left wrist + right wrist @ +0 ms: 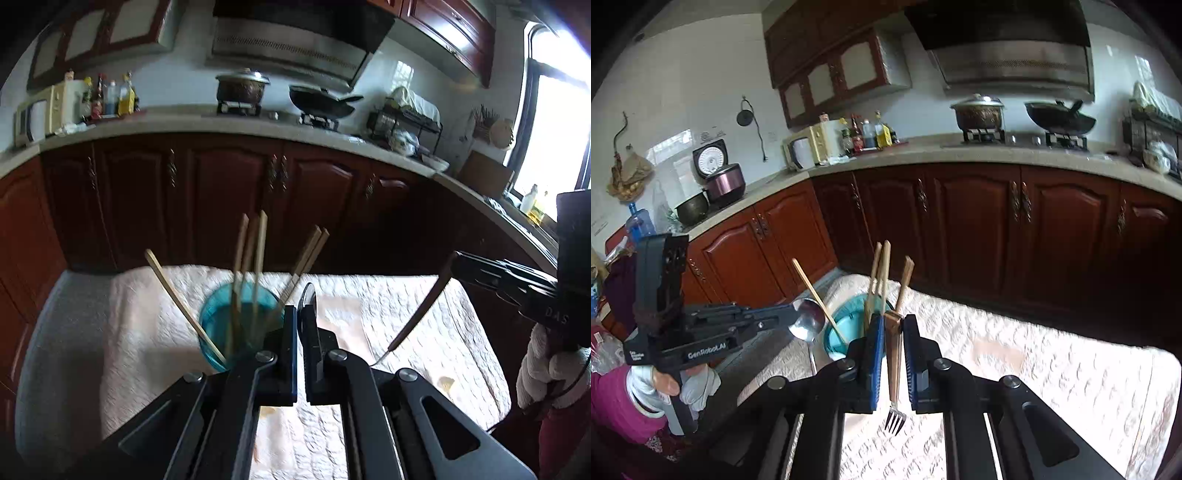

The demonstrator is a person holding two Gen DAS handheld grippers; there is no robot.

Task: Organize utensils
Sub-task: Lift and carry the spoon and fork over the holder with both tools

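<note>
Left gripper was clamped on a metal spoon; in the right wrist view the bowl of the spoon stuck out past the fingertips at about 9 o'clock, raised above the cloth. In the left wrist view the same spoon sat edge-on between the nearly touching pads, its bowl just beside the cup rim. A gloved hand held this gripper by its grip, at about 8 o'clock in the right wrist view.

Blue cup stood on the quilted pale cloth covering the worktop, left of centre in the left wrist view. Several wooden chopsticks stood in it: one leaned out toward 10 o'clock, three rose near upright, two tilted toward 1 o'clock. In the right wrist view the cup lay straight ahead of the fingers, partly hidden behind them.

Right gripper was clamped on a fork, pads pressing its wooden handle; the handle pointed up toward 12 o'clock and the tines hung down toward 6 o'clock, clear of the cloth. From the left wrist view this gripper entered at 3 o'clock, the fork slanting down toward 7 o'clock, its tip near the cloth; contact could not be judged. Another gloved hand held it at about 4 o'clock.
</note>
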